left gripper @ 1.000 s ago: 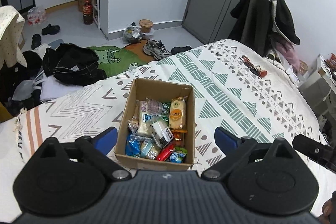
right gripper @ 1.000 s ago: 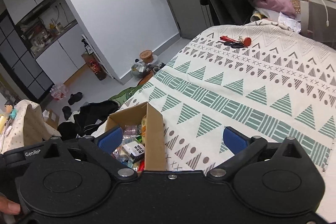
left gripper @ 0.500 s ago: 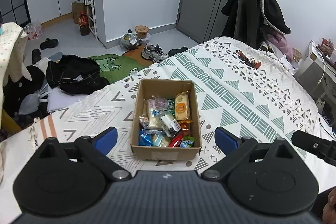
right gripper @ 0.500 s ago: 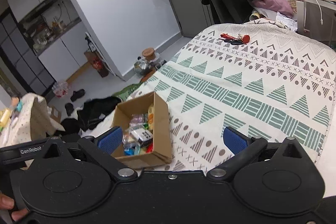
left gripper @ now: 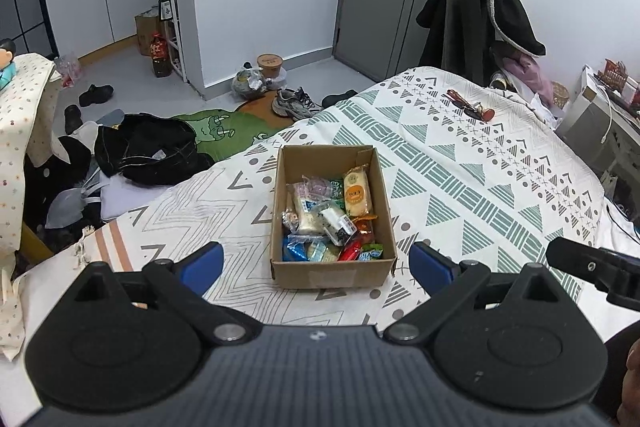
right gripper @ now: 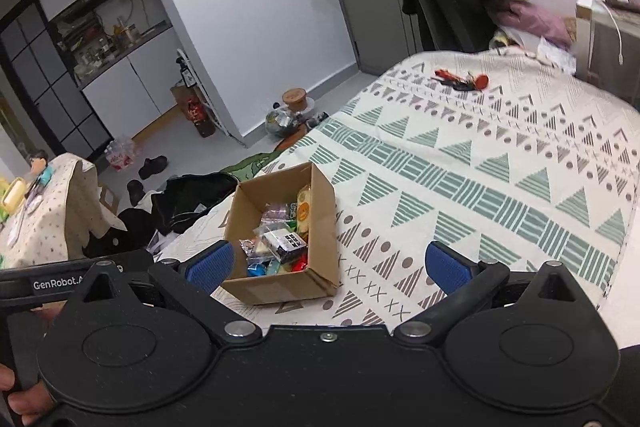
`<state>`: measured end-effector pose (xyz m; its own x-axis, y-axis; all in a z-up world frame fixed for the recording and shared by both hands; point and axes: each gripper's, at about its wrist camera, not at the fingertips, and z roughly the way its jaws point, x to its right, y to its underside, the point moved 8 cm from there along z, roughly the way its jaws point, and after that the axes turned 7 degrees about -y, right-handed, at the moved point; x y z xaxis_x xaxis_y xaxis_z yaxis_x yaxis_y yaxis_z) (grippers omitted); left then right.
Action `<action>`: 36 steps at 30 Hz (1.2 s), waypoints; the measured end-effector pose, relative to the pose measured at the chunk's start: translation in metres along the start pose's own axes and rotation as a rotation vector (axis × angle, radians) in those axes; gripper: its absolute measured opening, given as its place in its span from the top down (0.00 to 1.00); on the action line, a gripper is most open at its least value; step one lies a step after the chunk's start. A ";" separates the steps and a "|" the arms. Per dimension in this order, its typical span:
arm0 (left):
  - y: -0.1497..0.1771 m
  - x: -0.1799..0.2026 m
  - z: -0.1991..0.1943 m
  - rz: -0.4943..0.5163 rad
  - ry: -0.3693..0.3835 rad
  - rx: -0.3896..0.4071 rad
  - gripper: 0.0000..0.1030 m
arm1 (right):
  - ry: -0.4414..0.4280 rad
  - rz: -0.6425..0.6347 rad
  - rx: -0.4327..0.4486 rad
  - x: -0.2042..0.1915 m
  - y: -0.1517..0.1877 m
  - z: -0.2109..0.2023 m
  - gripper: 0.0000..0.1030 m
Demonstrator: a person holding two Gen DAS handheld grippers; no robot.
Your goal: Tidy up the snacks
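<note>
A cardboard box (left gripper: 333, 269) of wrapped snacks (left gripper: 329, 223) sits open-topped on a bed (left gripper: 500, 183) spread with a cream cover printed in teal triangles and grey zigzags. The left gripper (left gripper: 316, 265) hangs above the near edge of the bed with its blue-padded fingers (left gripper: 202, 267) spread wide, one to either side of the box in the left wrist view, touching nothing and carrying nothing. The right gripper (right gripper: 326, 263) is likewise wide open and empty; in its own view the box (right gripper: 280, 283) lies toward its left finger (right gripper: 210, 263), whose pad overlaps the box's near corner in the frame, though whether it makes contact cannot be told. Inside the box, a tall pale packet with an orange label (left gripper: 358, 191) leans against the right wall, a white packet with dark print (left gripper: 338, 223) lies across the middle, and blue, green and red wrappers crowd the near end. A bunch of keys with a red fob (left gripper: 472, 107) rests well apart from the box, toward the far side of the bed. A dark coat (left gripper: 480, 23) is draped over a chair beyond the bed, and black clothing (left gripper: 148, 151), a green rug (left gripper: 224, 133) and a pair of sneakers (left gripper: 294, 103) lie on the grey floor. A fingertip (right gripper: 24, 401) of the person shows at the lower left edge of the right wrist view.
</note>
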<state>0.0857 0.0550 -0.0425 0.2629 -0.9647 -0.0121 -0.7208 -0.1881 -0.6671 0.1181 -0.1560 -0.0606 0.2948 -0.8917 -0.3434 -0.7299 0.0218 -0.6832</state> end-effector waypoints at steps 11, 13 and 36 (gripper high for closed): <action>0.011 -0.009 -0.005 -0.010 0.007 0.004 0.04 | 0.031 -0.043 -0.024 -0.008 0.005 0.004 0.00; 0.012 -0.009 -0.005 -0.012 0.008 0.004 0.04 | 0.029 -0.049 -0.025 -0.008 0.005 0.004 0.00; 0.010 -0.006 -0.008 -0.017 0.005 0.000 0.04 | 0.041 -0.062 -0.029 -0.008 0.009 0.007 0.00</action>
<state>0.0716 0.0572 -0.0436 0.2721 -0.9623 0.0028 -0.7164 -0.2045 -0.6671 0.1133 -0.1455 -0.0685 0.3153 -0.9087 -0.2736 -0.7288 -0.0471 -0.6831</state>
